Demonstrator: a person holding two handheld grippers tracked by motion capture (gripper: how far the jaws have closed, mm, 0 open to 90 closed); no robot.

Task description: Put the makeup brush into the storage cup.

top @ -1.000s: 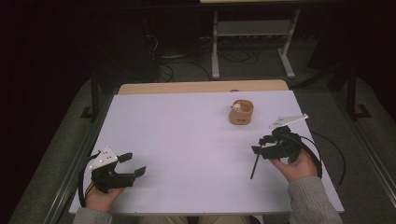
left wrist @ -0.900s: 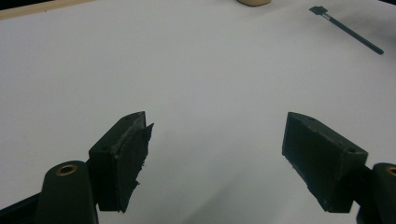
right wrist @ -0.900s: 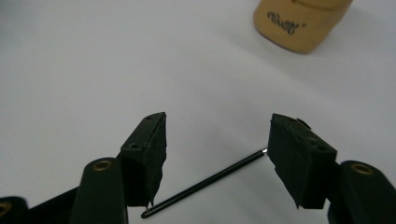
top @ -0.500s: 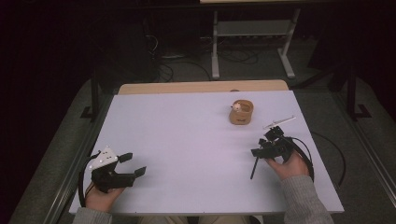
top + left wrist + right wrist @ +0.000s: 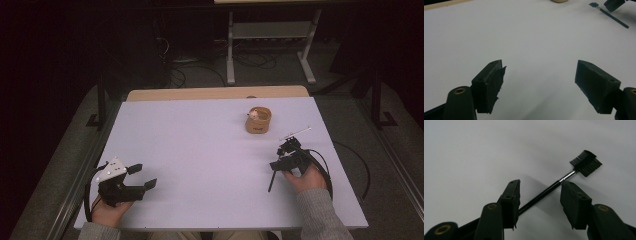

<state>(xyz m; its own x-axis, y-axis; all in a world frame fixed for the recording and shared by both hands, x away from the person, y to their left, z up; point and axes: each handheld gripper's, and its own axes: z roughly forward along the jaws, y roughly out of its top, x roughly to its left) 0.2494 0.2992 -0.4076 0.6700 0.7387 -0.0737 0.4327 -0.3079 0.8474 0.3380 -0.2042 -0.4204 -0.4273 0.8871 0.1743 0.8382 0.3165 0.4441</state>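
A small black brush [image 5: 544,193] lies flat on the white table [image 5: 200,150], with a comb-and-bristle head [image 5: 586,163] and a silver ferrule. My right gripper [image 5: 540,183] is low over it, one jaw on each side of the thin handle. The jaws have just been closing; the pads do not press on the handle, so it is open. In the high view, the right gripper [image 5: 280,164] sits at the table's right and the handle end [image 5: 271,182] sticks out beside the hand. My left gripper [image 5: 143,176] rests at the near left, open and empty [image 5: 539,63].
A small brown cup [image 5: 258,120] with something white inside stands at the back right of the table, beyond the right gripper. A wooden strip [image 5: 215,93] runs along the far edge. A metal stand and cables are on the dark floor behind.
My right gripper has come down and slightly left over the brush, and its jaws have narrowed around the handle. The brush, cup and left gripper have not moved.
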